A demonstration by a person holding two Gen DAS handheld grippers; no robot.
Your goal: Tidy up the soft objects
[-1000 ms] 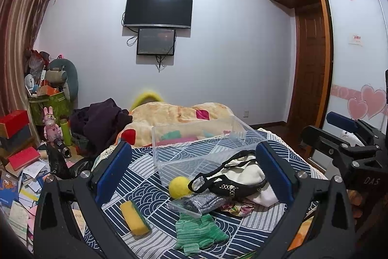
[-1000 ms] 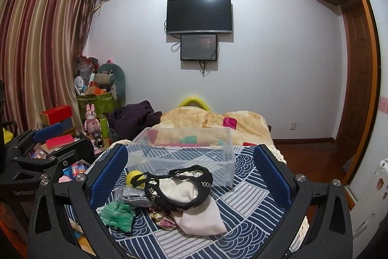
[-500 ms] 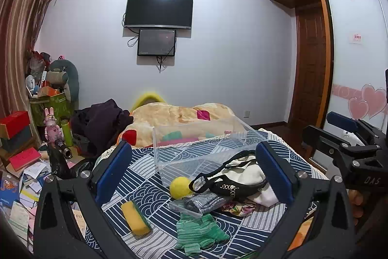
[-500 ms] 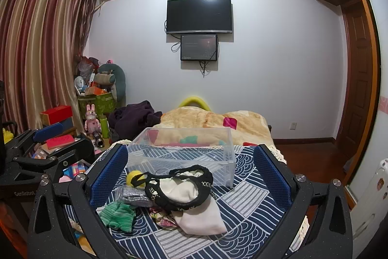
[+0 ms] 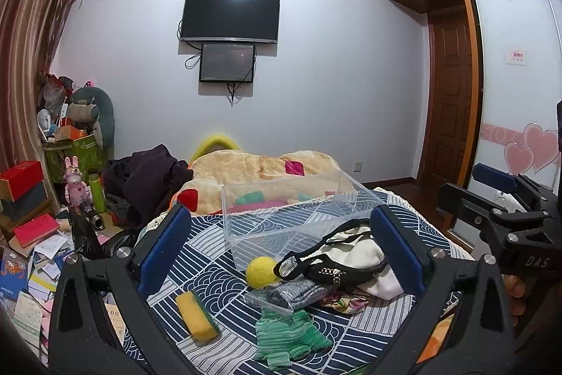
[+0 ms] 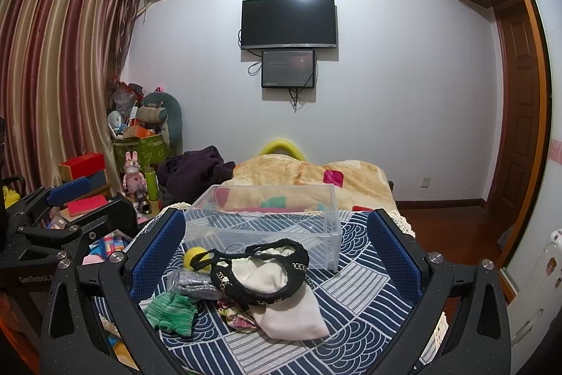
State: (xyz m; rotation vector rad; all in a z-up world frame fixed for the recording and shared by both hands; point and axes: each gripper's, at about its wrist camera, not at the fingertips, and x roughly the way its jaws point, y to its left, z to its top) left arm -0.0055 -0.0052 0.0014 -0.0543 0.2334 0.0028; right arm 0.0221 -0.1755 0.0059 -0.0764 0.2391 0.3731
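My left gripper (image 5: 277,252) hangs above the bed with its jaws spread wide, gripping nothing; my right gripper (image 6: 275,253) does likewise. Between the left fingers I see a yellow ball (image 5: 261,271) touching the clear bin (image 5: 295,217), a gray sock in a plastic sleeve (image 5: 291,294), and green gloves (image 5: 288,336) nearest me. A yellow sponge (image 5: 195,315) lies apart, to the left. A black belt (image 6: 260,269) loops over white cloth (image 6: 291,311), just in front of the bin. All rest on the blue patterned bedspread (image 6: 365,290).
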